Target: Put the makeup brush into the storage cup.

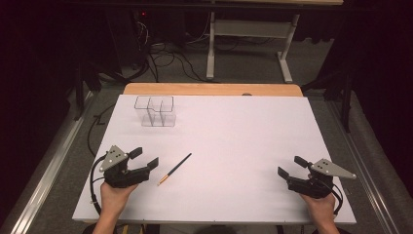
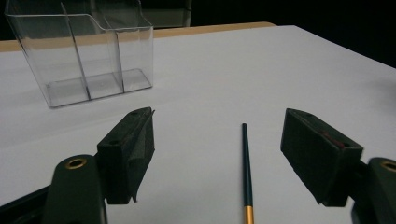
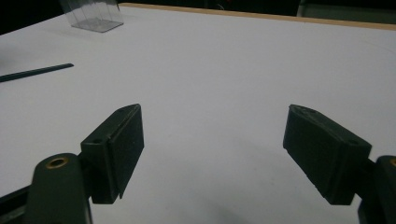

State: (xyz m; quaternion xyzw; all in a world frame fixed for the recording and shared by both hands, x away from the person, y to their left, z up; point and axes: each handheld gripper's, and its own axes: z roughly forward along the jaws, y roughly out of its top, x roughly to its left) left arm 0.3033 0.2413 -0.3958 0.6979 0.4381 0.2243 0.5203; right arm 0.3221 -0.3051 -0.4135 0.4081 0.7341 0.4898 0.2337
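A thin dark stick with a gold end, like a pencil or brush [image 1: 175, 169], lies flat on the white table sheet [image 1: 234, 141] near its front left. My left gripper [image 1: 144, 158] rests just left of it, open, jaws wide and empty. In the left gripper view the stick [image 2: 245, 170] lies on the sheet between the jaws, apart from both. A clear plastic organizer with compartments [image 1: 155, 110] stands at the back left, also seen as the clear organizer [image 2: 84, 51]. My right gripper [image 1: 290, 166] sits at the front right, open, with bare sheet between its fingers [image 3: 116, 149].
A wooden table edge [image 1: 212, 89] runs behind the white sheet. Beyond it are a white desk frame [image 1: 248, 44] and cables on the floor [image 1: 165, 61]. The stick's dark tip [image 3: 35, 72] and the organizer [image 3: 93, 14] show far off in the right gripper view.
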